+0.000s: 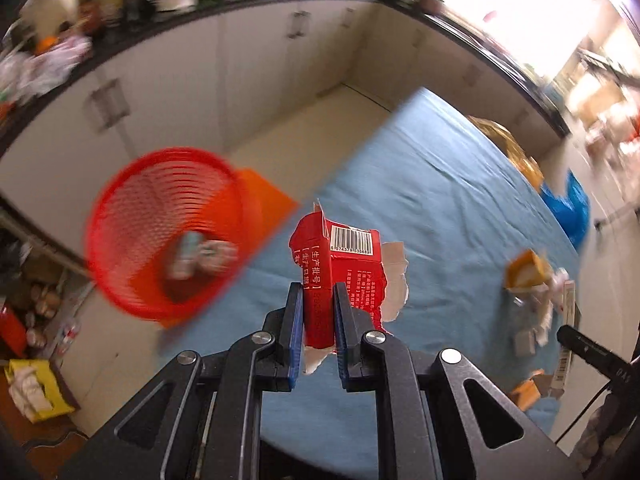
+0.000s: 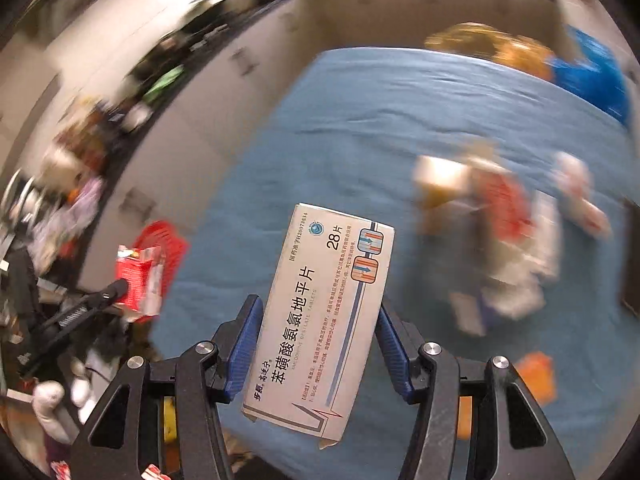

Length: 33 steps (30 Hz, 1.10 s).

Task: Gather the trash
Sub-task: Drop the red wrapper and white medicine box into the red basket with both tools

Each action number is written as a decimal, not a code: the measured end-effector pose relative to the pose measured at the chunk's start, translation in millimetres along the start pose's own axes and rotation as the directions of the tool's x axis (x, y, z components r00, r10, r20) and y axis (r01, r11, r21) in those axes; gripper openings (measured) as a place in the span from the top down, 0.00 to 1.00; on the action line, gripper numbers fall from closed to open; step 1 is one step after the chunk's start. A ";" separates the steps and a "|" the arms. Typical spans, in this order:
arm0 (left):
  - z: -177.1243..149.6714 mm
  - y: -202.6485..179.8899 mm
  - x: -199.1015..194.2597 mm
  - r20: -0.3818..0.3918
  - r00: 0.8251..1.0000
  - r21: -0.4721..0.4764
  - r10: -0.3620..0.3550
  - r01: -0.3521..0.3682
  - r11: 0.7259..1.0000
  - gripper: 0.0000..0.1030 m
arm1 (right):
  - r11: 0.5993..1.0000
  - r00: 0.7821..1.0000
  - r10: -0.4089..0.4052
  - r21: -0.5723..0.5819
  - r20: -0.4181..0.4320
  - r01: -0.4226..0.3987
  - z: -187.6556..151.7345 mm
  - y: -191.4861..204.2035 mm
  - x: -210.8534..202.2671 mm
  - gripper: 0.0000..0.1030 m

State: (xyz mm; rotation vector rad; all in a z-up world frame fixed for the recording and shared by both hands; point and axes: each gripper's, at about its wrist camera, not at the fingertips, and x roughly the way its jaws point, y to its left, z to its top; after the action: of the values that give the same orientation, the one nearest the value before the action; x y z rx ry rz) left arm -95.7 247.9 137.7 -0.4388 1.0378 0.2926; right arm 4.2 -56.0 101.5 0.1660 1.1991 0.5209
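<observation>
1. The counter, draped in a wrinkled blue cloth, filled most of both views, with pale cabinet doors running along behind it.
2. A red mesh basket sat at the counter's left edge in the left wrist view, tilted toward the camera, with a few blurred pieces of trash lying in its bottom.
3. Loose trash lay scattered on the cloth to the right: torn orange, white and red packaging, too blurred to name piece by piece.
4. A blue bag and something yellow-brown beside it sat at the far edge of the counter.
5. The right tongs gripped a white medicine box by its long sides, holding it above the cloth with the printed face toward the camera.
6. The left tongs stood narrow, clamped on a torn red carton with a barcode on its upper flap, held above the counter just right of the basket.
</observation>
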 end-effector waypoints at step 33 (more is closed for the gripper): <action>47.9 165.3 41.9 -0.035 0.996 -0.144 0.086 -0.091 0.985 0.58 | 0.992 0.990 0.095 -0.068 -0.101 -0.102 66.6 192.2 185.3 0.31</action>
State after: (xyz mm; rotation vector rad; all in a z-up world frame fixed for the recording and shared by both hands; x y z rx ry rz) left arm -110.8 416.9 86.9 -0.5301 1.0691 0.4445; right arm 56.9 208.0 44.9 0.1391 1.2698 0.6645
